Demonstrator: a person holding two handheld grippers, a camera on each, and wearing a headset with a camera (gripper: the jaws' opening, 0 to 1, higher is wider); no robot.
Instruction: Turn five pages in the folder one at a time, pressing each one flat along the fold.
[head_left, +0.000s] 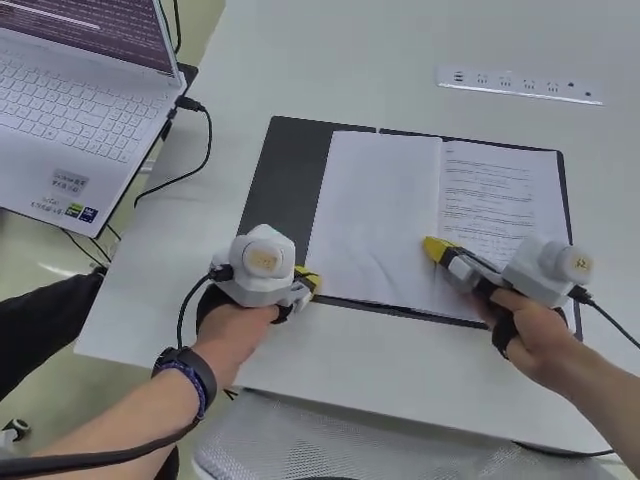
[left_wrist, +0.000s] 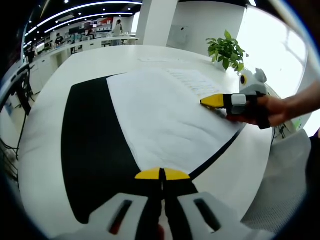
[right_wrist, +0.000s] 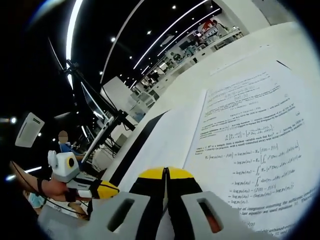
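laptop (head_left: 70, 90): far left, clear of my work.
left gripper (left_wrist: 162, 174): jaws shut, empty, at the blank page (head_left: 375, 210) near corner.
folder (head_left: 285, 170): open flat mid-bench, printed page (head_left: 505, 200) on the right.
right gripper (head_left: 437, 250): jaws shut, empty, tips on the fold (head_left: 438, 190), near end.
step: pressing the fold, I reckon.
next: I slide the tips up the fold, then open the jaws for the next page edge.

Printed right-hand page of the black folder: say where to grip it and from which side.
Probably the lower outer corner of the printed white page, approached from the right: its inner edge is bound at the fold of the black folder, and it lies flat.
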